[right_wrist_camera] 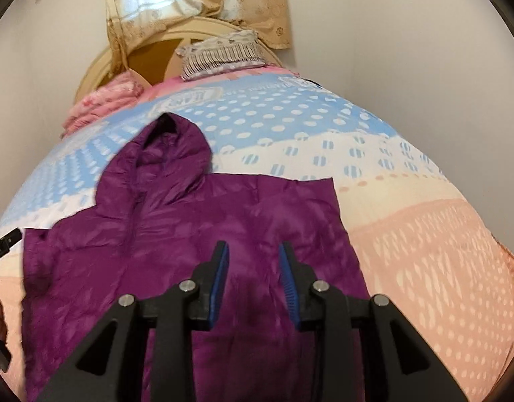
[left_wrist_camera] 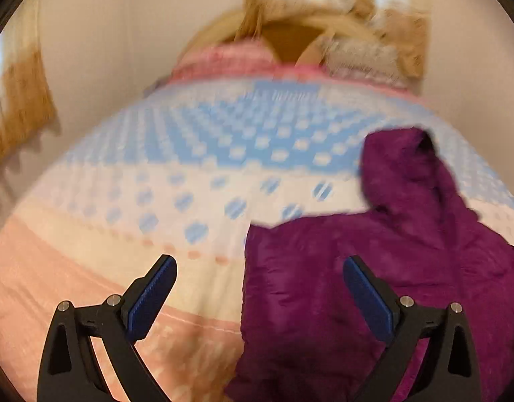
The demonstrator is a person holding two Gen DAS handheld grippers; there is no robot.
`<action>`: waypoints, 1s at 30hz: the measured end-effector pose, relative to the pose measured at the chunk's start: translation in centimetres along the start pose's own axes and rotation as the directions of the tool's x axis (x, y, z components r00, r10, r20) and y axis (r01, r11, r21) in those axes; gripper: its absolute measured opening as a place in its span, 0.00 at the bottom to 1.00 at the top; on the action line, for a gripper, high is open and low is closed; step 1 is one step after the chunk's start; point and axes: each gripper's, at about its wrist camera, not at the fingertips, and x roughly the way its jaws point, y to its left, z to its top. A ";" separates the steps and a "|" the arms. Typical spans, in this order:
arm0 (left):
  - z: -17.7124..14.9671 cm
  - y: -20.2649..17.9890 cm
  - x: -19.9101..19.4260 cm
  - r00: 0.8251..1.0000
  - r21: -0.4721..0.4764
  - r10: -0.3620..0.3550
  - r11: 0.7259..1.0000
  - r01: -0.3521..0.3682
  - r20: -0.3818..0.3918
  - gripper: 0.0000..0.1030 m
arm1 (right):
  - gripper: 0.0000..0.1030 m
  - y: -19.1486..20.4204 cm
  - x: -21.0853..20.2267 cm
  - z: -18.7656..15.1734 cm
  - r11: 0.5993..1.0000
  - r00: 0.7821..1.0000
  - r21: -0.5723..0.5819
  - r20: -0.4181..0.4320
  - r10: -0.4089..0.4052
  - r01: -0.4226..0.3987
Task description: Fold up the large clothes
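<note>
The left wrist view is smeared throughout: the headboard (left_wrist_camera: pixel 287 38) and pillow (left_wrist_camera: pixel 361 57) at twelve o'clock are mere colour patches. The purple jacket (left_wrist_camera: pixel 374 284) runs off the frame at five o'clock. In the right wrist view its hem leaves the picture at six o'clock, behind the gripper arms. A dark object (right_wrist_camera: pixel 4 243) at nine o'clock is cut off; its lettering is unreadable.
</note>
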 end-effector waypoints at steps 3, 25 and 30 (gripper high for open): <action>-1.8 -0.6 3.8 0.993 0.000 0.021 1.000 -0.021 -0.113 0.97 | 0.34 -0.5 4.0 -0.9 0.999 0.996 0.018 -0.071 -0.049 0.051; 1.9 -0.1 0.2 0.995 0.031 -0.090 0.995 0.092 -0.035 0.99 | 0.58 -0.7 3.3 1.5 0.993 0.993 -0.088 -0.099 0.069 -0.078; 7.8 -3.4 2.2 0.982 0.035 -0.186 0.982 0.188 -0.038 0.99 | 0.60 1.1 5.6 8.5 0.974 0.973 -0.052 -0.072 0.219 -0.222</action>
